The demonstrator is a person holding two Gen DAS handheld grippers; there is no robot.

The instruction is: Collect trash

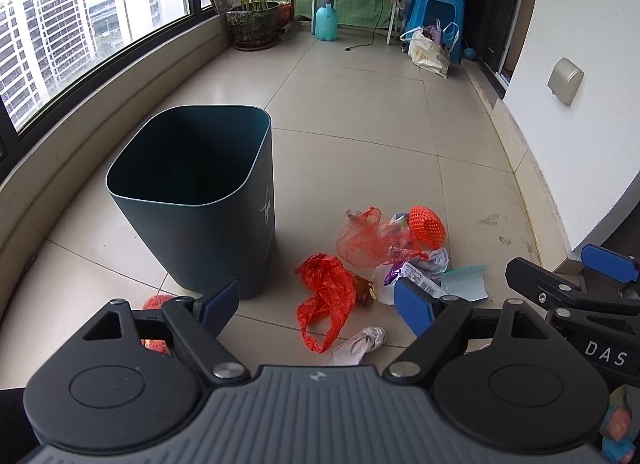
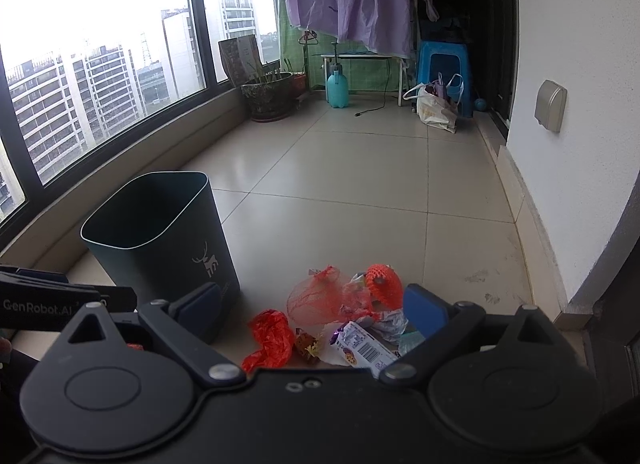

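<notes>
From the left wrist camera, the left gripper (image 1: 316, 306) hung low over the pale tiled floor (image 1: 360, 111) with its blue-padded fingers spread wide and nothing between them. The tall dark-green plastic bin (image 1: 200, 199) stood upright and open just ahead and to the left of the fingers. The litter lay ahead and to the right — a crumpled red plastic bag (image 1: 326, 296) nearest, almost between the fingertips, its long axis running roughly toward the camera. Close beside it lay a twisted grey-white tissue wad (image 1: 362, 344), and farther off an orange mesh net bag (image 1: 368, 240), an orange perforated ball (image 1: 427, 227) and a white printed carton (image 1: 418, 278). The right gripper (image 1: 560, 276) showed at the right edge, beside the pile.

From the right wrist camera, the right gripper (image 2: 316, 312) also stood wide open and empty. The white carton (image 2: 364, 348) sat just ahead between its fingers, angled across the view, with the red bag (image 2: 270, 338) to the left and the bin (image 2: 160, 256) farther left still. The left gripper (image 2: 68, 304) lay at the left edge, next to the bin.

By my judgement the left gripper was nearer the red bag and the bin — the right was better placed for the carton.
</notes>
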